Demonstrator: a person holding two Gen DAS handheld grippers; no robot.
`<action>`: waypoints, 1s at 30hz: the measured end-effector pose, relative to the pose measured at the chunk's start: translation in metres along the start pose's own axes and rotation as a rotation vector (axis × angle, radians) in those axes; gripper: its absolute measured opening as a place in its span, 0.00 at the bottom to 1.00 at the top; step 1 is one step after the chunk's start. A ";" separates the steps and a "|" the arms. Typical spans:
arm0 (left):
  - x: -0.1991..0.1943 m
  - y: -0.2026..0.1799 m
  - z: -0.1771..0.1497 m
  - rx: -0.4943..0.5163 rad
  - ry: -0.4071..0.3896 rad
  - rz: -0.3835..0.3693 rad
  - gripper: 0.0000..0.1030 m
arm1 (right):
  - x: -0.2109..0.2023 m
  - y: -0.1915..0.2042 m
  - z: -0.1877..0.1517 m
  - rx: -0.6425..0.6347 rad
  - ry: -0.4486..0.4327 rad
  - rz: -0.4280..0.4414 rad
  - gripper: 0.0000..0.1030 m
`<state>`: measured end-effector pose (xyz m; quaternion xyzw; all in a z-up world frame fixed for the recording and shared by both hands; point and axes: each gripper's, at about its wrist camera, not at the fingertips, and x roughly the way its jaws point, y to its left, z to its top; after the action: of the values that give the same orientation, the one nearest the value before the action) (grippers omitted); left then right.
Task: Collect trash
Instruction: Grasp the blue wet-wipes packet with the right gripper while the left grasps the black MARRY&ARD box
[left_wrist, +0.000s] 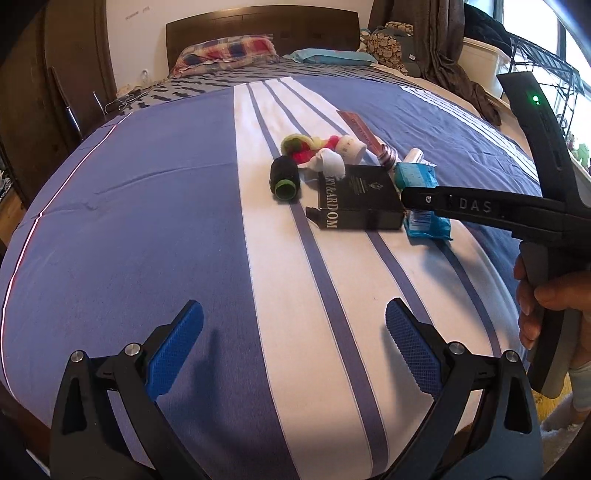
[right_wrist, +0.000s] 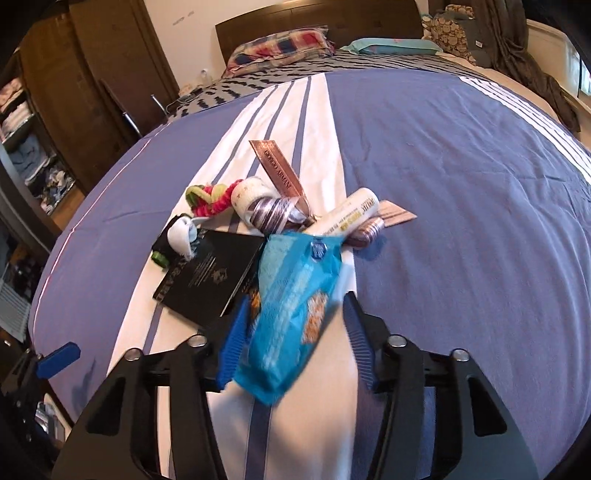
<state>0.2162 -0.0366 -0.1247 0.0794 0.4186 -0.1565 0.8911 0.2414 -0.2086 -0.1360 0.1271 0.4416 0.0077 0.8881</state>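
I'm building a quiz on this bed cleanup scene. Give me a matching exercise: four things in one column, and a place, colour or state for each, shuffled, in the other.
Things:
1. blue wrapper
2. black box
3. left gripper
4. checked pillow

Descriptions:
A. at the headboard
B. open, nothing between its fingers
C. between the right gripper's fingers
D. lying flat, white lettering on it

Pairs: 1-C, 2-D, 3-B, 4-A
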 end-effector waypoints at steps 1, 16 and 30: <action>0.001 0.001 0.001 -0.001 0.001 0.000 0.91 | 0.002 0.001 0.002 -0.003 0.000 -0.001 0.38; 0.031 -0.024 0.048 0.016 0.003 -0.085 0.91 | -0.043 -0.033 0.008 -0.033 -0.097 -0.050 0.32; 0.079 -0.040 0.068 0.032 0.048 -0.093 0.69 | -0.049 -0.052 0.002 -0.039 -0.096 -0.045 0.32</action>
<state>0.2986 -0.1096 -0.1431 0.0779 0.4405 -0.2024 0.8712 0.2084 -0.2655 -0.1084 0.0999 0.4010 -0.0100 0.9106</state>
